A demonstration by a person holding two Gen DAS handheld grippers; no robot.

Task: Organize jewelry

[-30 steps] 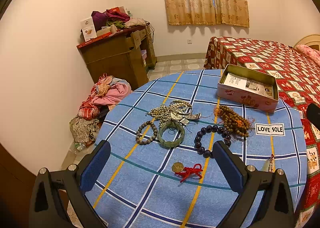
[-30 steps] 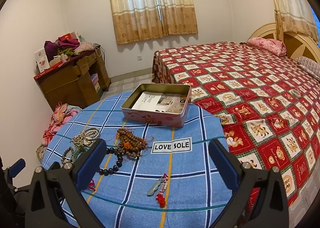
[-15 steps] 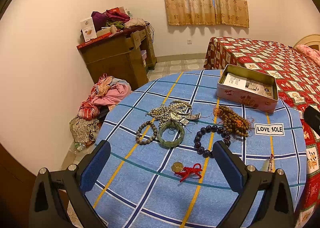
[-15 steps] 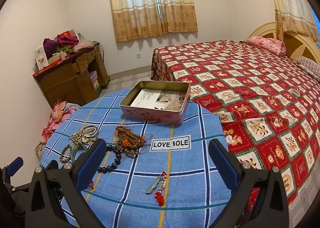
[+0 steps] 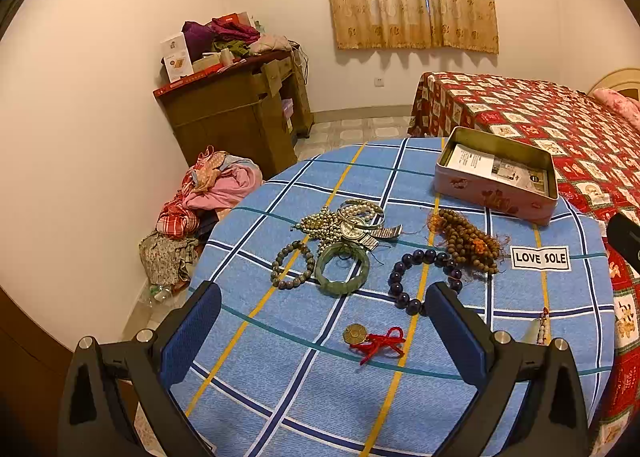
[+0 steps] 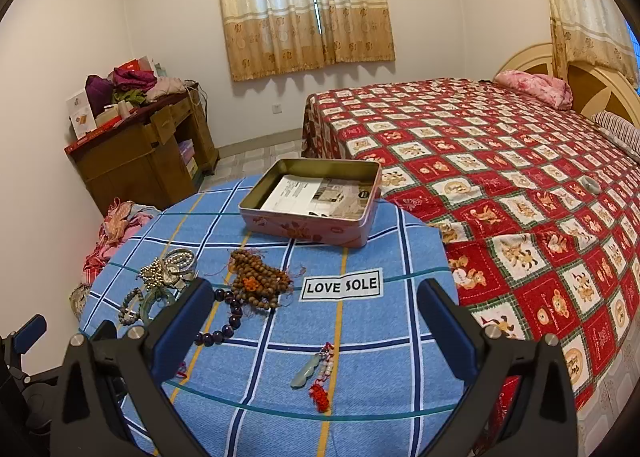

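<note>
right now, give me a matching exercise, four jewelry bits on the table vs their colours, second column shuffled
Things:
1. bangle
2. large-bead bracelet
3. knotted cord by the coin
4. heaped prayer beads

Colours:
a. red
b. brown
c. green
d. dark purple

Pairs: 1-c, 2-d, 3-a, 4-b

A round bench (image 5: 280, 377) in blue checked cloth carries an open pink metal tin (image 5: 496, 193), bead bracelets (image 5: 424, 277) and a green jade bangle (image 5: 341, 269).
</note>
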